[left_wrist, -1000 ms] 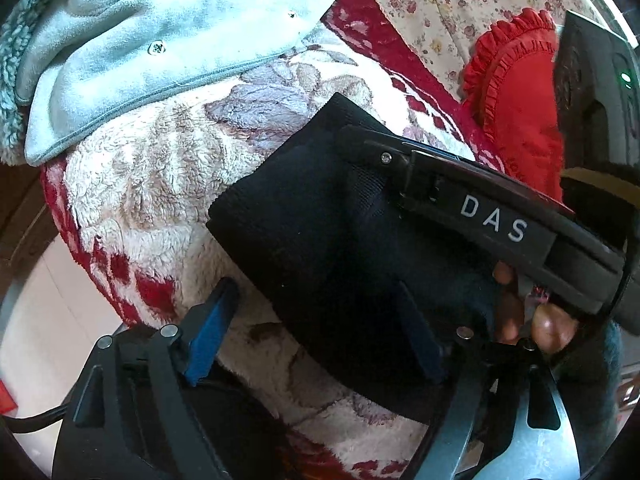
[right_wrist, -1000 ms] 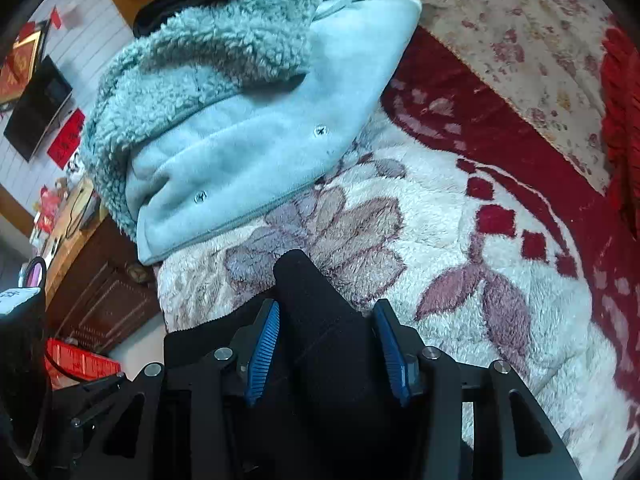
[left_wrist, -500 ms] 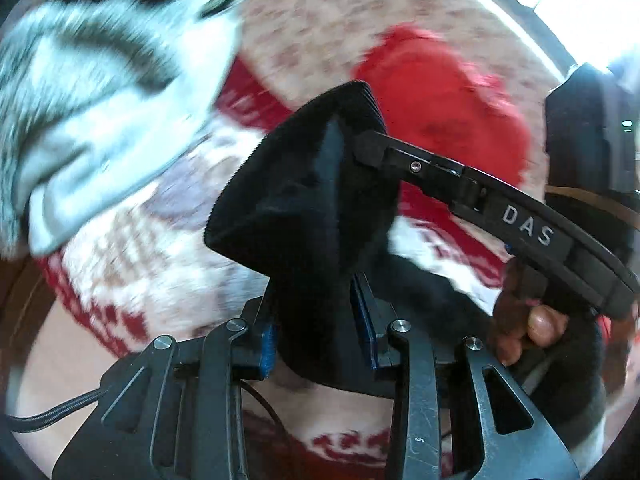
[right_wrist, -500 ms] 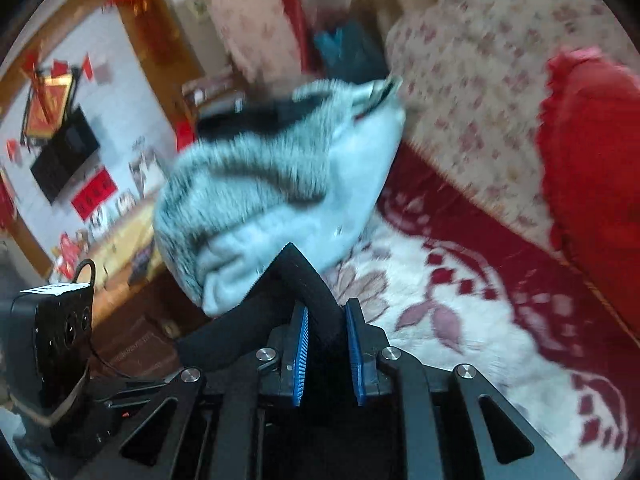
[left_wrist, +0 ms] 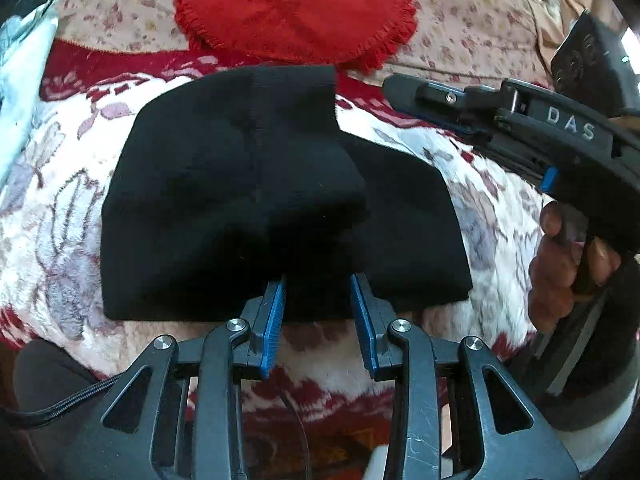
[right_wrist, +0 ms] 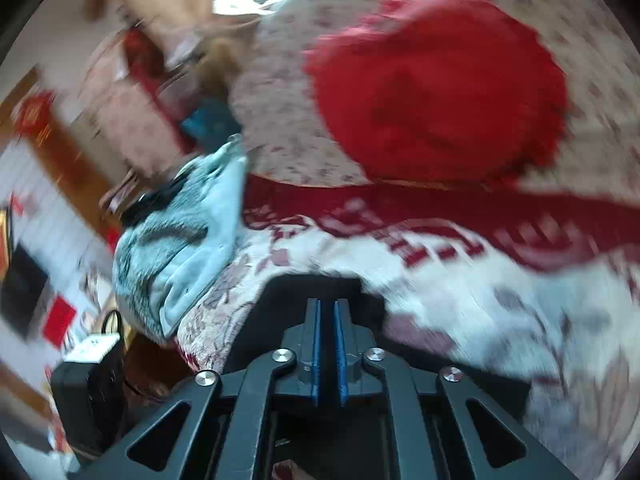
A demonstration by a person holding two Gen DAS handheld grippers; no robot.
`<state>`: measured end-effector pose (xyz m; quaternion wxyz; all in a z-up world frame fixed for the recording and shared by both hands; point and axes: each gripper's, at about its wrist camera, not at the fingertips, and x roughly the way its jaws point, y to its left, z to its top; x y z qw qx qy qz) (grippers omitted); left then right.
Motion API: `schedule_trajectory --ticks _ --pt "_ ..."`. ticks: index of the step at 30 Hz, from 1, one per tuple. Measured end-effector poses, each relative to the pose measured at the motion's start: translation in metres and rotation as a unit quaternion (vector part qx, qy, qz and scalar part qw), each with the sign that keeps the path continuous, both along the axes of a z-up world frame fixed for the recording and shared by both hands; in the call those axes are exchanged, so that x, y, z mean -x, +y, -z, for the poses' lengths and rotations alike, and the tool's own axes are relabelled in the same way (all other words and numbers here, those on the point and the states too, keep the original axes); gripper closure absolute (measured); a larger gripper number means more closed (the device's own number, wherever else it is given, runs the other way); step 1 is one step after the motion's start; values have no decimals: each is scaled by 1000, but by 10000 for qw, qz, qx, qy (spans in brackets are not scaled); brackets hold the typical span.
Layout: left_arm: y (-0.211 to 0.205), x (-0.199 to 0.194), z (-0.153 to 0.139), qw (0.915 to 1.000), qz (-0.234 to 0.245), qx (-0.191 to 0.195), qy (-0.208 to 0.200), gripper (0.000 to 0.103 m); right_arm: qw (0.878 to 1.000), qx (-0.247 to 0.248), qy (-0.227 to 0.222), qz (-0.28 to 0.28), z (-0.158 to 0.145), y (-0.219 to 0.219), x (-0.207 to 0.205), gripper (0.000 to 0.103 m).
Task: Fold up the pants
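Folded black knit pants on a plush floral blanket

The black pants (left_wrist: 240,184), soft ribbed knit with a centre seam, lie folded in a rounded block on the fuzzy cream-and-red blanket (left_wrist: 60,200). The left gripper (left_wrist: 318,300) has its blue ridged pads set apart around the bunched near edge of the fabric. The right gripper (right_wrist: 327,320) has its pads drawn nearly together, with nothing visibly between them, above the pants. A fringed round red cushion (left_wrist: 294,4) leans behind; a pale blue fleece jacket (right_wrist: 180,248) lies to the left.
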<state>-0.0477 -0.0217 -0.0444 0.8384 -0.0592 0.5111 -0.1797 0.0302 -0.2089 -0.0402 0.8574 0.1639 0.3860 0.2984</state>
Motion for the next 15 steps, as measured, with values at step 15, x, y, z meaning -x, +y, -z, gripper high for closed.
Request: schedule_trajectory --ticks 15 --pt "91 -33 7 9888 -1377 -491 -317 71 9969 -204 687 -335 50 53 -15 62"
